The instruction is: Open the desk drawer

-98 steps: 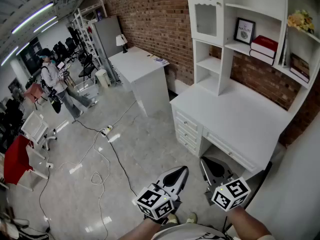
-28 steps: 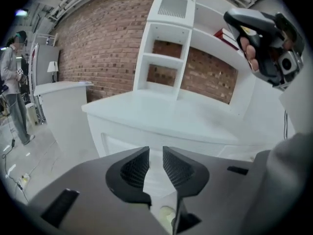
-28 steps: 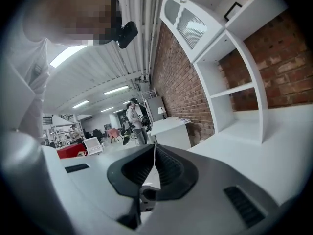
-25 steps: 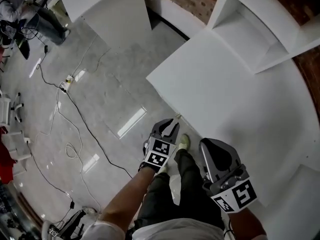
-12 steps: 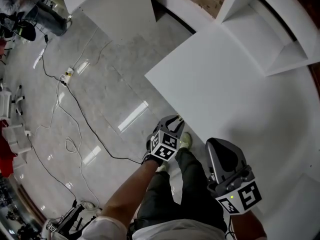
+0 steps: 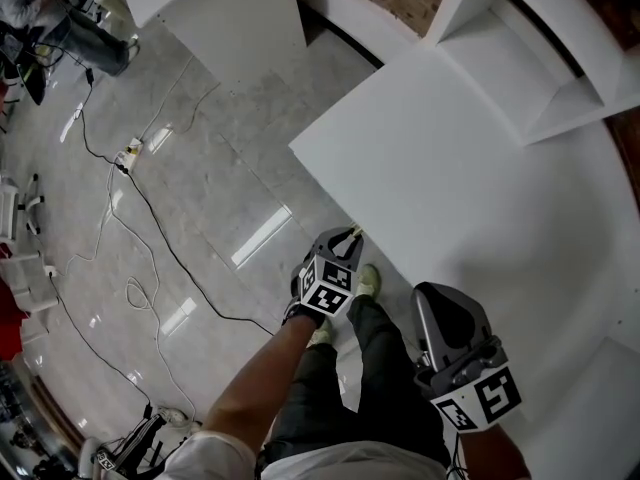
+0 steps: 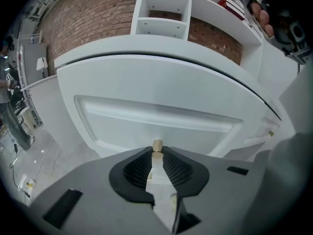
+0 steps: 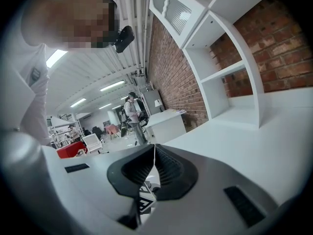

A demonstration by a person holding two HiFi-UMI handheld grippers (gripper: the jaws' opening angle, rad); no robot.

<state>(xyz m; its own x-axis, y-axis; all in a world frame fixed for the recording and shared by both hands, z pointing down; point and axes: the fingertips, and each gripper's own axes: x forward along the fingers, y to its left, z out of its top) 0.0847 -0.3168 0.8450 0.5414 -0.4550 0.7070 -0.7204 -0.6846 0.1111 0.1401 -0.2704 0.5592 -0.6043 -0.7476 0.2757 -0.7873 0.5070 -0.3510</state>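
Note:
The white desk (image 6: 450, 188) fills the right of the head view. In the left gripper view its drawer front (image 7: 156, 116) with a recessed panel stands close ahead. The small brass drawer knob (image 7: 157, 145) sits right between the tips of my left gripper (image 7: 157, 151). Its jaws are closing, and the pads flank the knob on both sides and touch it. From the head view, the left gripper (image 6: 350, 235) reaches under the desk's front edge. My right gripper (image 6: 432, 296) hangs beside the desk with nothing in it. Its tips (image 8: 155, 146) meet, so it is shut.
A white hutch with shelves (image 6: 540, 48) stands on the desk's far side. A second white desk (image 6: 220, 8) is at the back left. Cables and a power strip (image 6: 130, 153) lie on the grey floor. My legs and a shoe (image 6: 368, 280) are below the grippers.
The view has tipped from across the room down onto the desk's front edge. Over the last second the left gripper sank a little at that edge. The right gripper barely shifted.

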